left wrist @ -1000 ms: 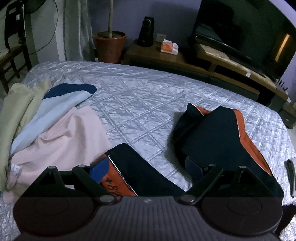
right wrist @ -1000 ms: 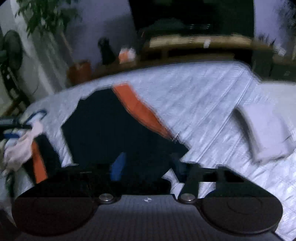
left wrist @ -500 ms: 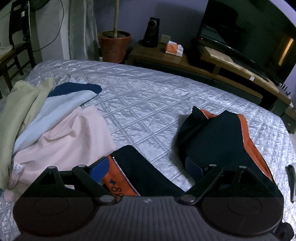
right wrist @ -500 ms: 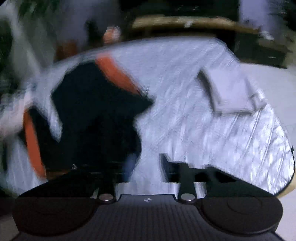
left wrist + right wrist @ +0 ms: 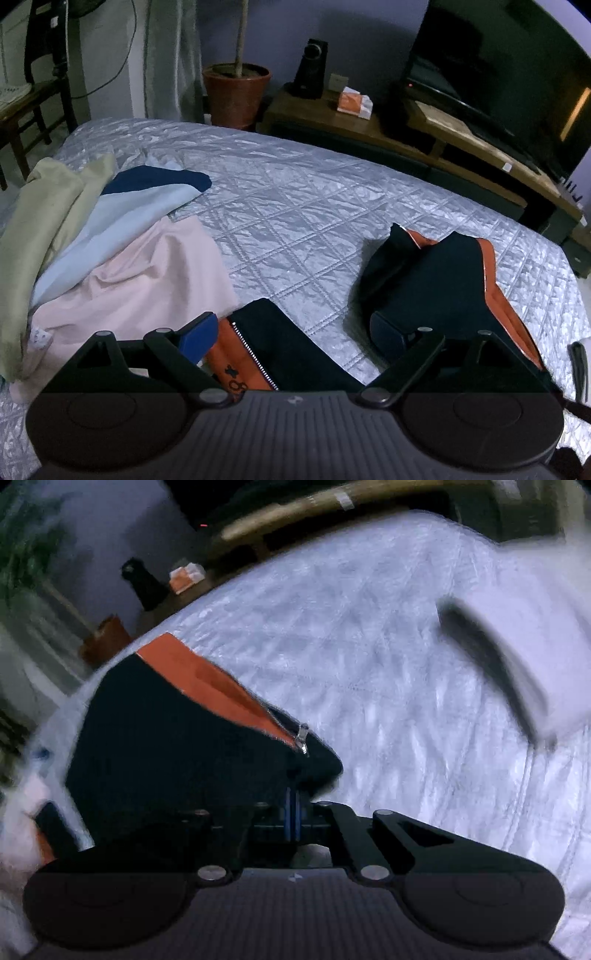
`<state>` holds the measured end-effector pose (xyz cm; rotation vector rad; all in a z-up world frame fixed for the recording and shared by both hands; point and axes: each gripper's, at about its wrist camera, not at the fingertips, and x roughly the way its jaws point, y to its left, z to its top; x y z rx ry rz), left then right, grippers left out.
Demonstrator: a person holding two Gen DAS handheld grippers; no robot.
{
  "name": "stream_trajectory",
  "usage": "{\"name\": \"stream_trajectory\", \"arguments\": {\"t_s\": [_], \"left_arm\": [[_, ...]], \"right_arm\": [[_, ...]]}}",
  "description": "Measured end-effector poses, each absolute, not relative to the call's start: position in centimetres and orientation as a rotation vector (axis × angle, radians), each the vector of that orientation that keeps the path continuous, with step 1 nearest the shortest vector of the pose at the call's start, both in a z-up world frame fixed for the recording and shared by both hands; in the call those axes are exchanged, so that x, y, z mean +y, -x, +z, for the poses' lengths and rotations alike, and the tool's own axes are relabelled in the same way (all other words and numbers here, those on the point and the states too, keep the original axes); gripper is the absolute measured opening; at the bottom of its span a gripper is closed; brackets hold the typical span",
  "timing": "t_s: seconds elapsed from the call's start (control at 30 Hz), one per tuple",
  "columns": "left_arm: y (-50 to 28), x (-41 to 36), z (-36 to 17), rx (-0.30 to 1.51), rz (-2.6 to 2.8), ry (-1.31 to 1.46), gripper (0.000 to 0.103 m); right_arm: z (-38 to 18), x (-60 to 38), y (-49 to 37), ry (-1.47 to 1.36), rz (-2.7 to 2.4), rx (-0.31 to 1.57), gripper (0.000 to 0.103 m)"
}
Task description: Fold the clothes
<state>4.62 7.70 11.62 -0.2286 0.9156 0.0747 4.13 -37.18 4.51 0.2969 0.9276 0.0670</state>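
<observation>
A dark navy jacket with orange panels and a zipper lies on the quilted silver bedspread (image 5: 295,206). In the left wrist view its body (image 5: 436,291) is at the right and another part (image 5: 280,350) lies between my fingers. My left gripper (image 5: 295,336) is open wide above that part. In the right wrist view my right gripper (image 5: 293,812) is shut on the jacket's (image 5: 177,746) near edge, just below the zipper pull (image 5: 303,738).
A pile of pink, light blue, navy and beige clothes (image 5: 92,251) lies at the left. A folded white garment (image 5: 524,646) lies on the bed at the right. A plant pot (image 5: 236,92), TV bench (image 5: 406,125) and TV stand beyond the bed.
My right gripper was open and swinging over the jacket; its jaws have come together on the jacket's edge. The left gripper has drifted slightly and stays open.
</observation>
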Motion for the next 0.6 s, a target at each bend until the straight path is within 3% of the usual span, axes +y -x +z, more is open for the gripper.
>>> {"name": "stream_trajectory", "arguments": {"t_s": [0.13, 0.2, 0.3, 0.43, 0.47, 0.5, 0.53, 0.57, 0.6], "left_arm": [[-4.5, 7.9, 11.7, 0.911, 0.082, 0.230, 0.088], [-4.5, 8.0, 11.8, 0.909, 0.086, 0.232, 0.088], [-4.4, 8.6, 12.1, 0.901, 0.094, 0.239, 0.088], [-4.5, 10.0, 12.9, 0.876, 0.118, 0.250, 0.088], [-4.6, 10.5, 13.1, 0.867, 0.134, 0.254, 0.088], [-4.7, 11.1, 13.3, 0.859, 0.152, 0.262, 0.088], [-4.8, 11.6, 13.5, 0.851, 0.170, 0.269, 0.088], [-4.8, 12.3, 13.7, 0.844, 0.190, 0.278, 0.088], [-4.8, 13.0, 13.8, 0.838, 0.209, 0.287, 0.088]], "right_arm": [[10.0, -28.8, -3.2, 0.293, 0.290, 0.620, 0.003], [11.2, -26.9, -2.3, 0.384, 0.342, 0.545, 0.005], [10.4, -27.2, -3.3, 0.452, 0.143, 0.628, 0.021], [11.7, -26.5, 0.0, 0.396, 0.166, 0.574, 0.023], [11.7, -24.9, 1.0, 0.351, 0.277, 0.598, 0.032], [11.6, -23.3, 2.0, 0.305, 0.388, 0.621, 0.051], [11.5, -21.6, 3.0, 0.261, 0.498, 0.644, 0.061], [10.6, -19.2, 3.6, 0.260, 0.591, 0.683, 0.071], [9.7, -16.7, 4.3, 0.297, 0.639, 0.709, 0.070]]}}
